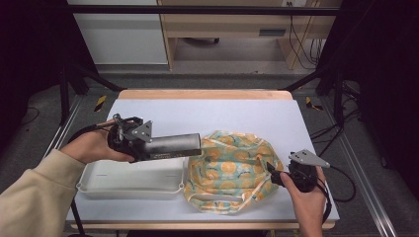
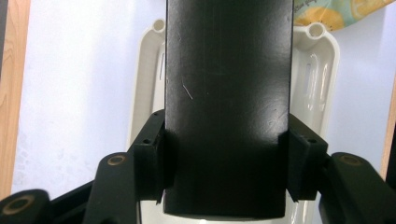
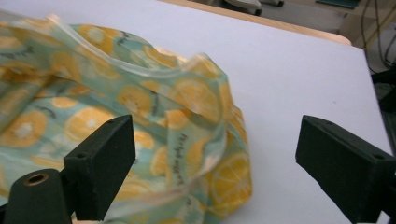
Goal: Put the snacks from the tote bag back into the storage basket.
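Black cylinder [image 1: 175, 145], centre-left of high view above white tray [image 1: 99, 180], sits clamped in left gripper [image 2: 226, 168]; right gripper [image 3: 224, 168], jaws wide & empty, nears lemon-print bag [image 1: 230, 170] rim—hold mouth open w/ it, feed cylinder in level.

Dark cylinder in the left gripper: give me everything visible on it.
The cylinder is a dark, smooth tube with a dull sheen and a faint scratch, seemingly metal or hard plastic. It lies about level, held above the white tray, its free end over the edge of the orange-print bag. The left gripper clamps it near one end, a pad on each side. Whether it touches the bag is unclear.
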{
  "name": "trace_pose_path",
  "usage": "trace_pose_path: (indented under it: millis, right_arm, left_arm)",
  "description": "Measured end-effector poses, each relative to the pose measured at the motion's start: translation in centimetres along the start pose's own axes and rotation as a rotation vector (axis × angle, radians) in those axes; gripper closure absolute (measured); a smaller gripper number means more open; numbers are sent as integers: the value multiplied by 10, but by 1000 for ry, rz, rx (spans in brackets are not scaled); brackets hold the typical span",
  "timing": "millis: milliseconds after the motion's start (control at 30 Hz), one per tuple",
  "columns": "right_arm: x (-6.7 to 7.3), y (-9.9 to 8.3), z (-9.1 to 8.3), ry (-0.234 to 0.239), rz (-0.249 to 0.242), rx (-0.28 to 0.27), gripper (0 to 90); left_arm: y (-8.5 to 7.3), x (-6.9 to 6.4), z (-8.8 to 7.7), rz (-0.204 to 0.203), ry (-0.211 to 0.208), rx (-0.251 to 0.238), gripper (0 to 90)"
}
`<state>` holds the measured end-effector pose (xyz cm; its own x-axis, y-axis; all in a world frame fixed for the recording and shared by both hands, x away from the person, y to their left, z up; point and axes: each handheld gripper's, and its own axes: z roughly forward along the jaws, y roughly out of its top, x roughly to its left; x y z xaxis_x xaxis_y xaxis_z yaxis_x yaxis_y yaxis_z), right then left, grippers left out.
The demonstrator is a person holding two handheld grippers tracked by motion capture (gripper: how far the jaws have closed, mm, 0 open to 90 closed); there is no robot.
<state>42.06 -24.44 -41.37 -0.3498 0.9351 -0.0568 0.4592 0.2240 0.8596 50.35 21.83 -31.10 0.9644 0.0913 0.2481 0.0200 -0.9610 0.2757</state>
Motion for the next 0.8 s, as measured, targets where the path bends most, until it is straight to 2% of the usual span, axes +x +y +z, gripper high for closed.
trace_pose_path:
  millis: [100, 200, 333, 500, 633, 800]
  right_arm:
    - [-5, -9, -1, -35, 19, -1, 124]
    - [-8, -14, -1, -46, 27, 8, 124]
    - [-16, -31, -4, -65, 70, 12, 124]
    - [-21, -44, -5, -78, 94, 27, 123]
    - [-21, -48, -2, -74, 82, 37, 112]
    - [-21, -49, -1, -95, 65, 47, 103]
  left_arm:
    - [-4, 0, -1, 2, 7, 2, 433]
    - [-7, 0, -1, 0, 17, 5, 433]
    - [-14, -1, -2, 2, 24, -1, 433]
    - [-22, -4, 0, 2, 30, -4, 433]
    - [-28, -5, 0, -1, 30, -14, 432]
    - [-34, -5, -1, -5, 31, -16, 433]
